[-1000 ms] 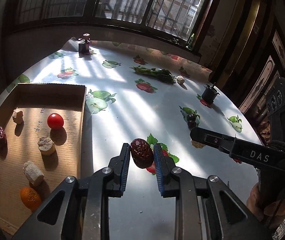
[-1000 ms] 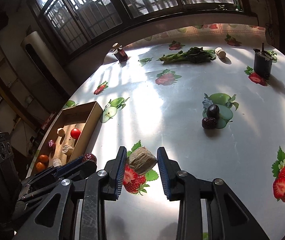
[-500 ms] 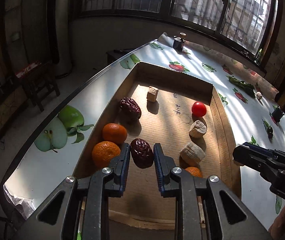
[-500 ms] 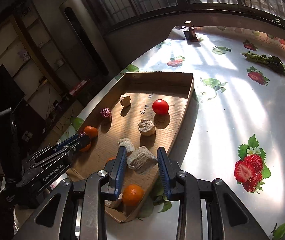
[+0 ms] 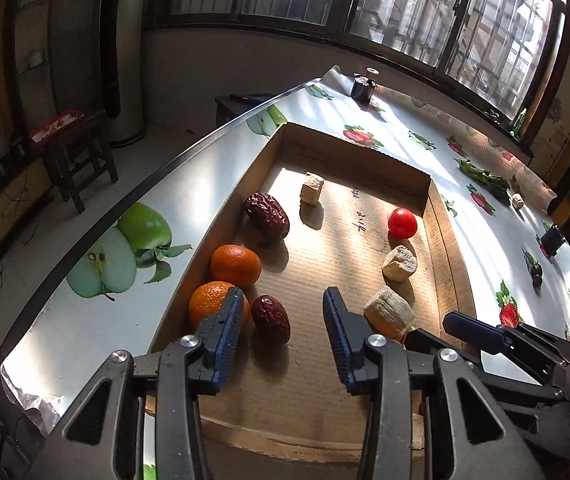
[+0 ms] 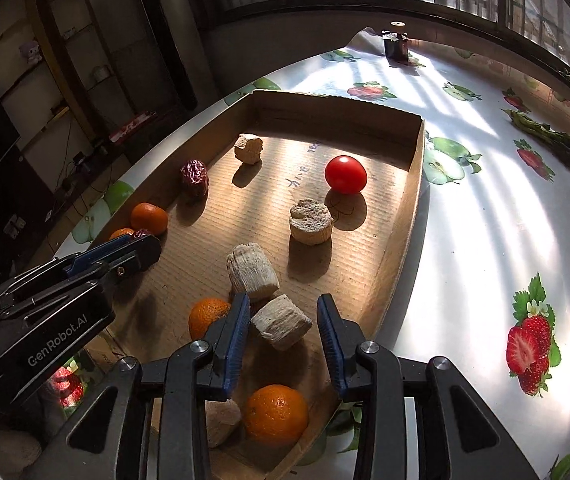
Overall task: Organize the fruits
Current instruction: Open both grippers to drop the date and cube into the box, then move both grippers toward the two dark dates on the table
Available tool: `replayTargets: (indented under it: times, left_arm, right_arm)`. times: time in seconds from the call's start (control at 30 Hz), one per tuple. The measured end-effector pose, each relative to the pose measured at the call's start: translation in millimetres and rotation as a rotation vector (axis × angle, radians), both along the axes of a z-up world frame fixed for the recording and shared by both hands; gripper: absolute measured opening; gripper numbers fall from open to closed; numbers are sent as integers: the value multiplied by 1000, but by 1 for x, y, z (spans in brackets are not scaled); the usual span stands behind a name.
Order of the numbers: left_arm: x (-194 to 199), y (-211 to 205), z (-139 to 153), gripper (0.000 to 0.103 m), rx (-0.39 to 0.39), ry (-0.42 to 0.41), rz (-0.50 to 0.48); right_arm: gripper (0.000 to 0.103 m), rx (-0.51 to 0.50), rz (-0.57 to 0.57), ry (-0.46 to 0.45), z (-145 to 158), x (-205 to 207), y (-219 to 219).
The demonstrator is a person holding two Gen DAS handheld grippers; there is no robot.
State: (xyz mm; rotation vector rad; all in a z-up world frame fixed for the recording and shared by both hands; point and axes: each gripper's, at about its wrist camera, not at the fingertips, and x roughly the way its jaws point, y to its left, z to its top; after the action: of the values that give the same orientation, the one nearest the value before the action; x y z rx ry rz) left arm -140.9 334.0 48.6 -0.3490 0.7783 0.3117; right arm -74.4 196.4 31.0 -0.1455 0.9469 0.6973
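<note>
A shallow cardboard tray [image 5: 437, 216] [image 6: 405, 216] holds oranges, red dates, a red tomato [image 5: 402, 223] [image 6: 345, 174] and several beige chunks. My left gripper [image 5: 283, 326] is open over the tray's near left part. A dark red date [image 5: 272, 320] lies on the tray floor between its fingers, next to an orange [image 5: 210, 306]. My right gripper [image 6: 284, 330] is open over the tray's near right part. A beige chunk [image 6: 281, 322] lies between its fingers, touching neither pad clearly. The left gripper also shows in the right wrist view [image 6: 125, 250].
The tray sits on a table with a fruit-print cloth [image 6: 485, 240]. Dark fruits [image 5: 536, 274], green vegetables [image 5: 485, 180] [image 6: 549, 136] and small dark jars [image 5: 363, 88] [image 6: 395, 46] stand further out. The table edge [image 5: 125, 208] drops off at left, with a stool [image 5: 73, 160] below.
Both grippers have opened over the tray. The date has left the left gripper and the beige chunk has left the right one; both now rest on the tray floor.
</note>
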Motion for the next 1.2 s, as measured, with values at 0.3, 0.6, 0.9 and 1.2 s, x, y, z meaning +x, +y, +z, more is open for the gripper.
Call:
replayTargets:
  times: [0.3, 0.6, 0.9, 1.2]
  left_arm:
    - [-26, -14, 49, 73, 54, -112, 46]
    - [-14, -98, 66, 89, 93, -155, -101]
    - [-18, -168, 61, 89, 185, -119, -222]
    - [-30, -175, 51, 89, 276, -45, -148]
  right_arm:
    - [70, 198, -173, -60, 34, -26, -63]
    - [71, 190, -379, -101, 42, -39, -146]
    - [72, 183, -551, -96, 36, -50, -210]
    - [82, 107, -536, -175, 33, -66, -205]
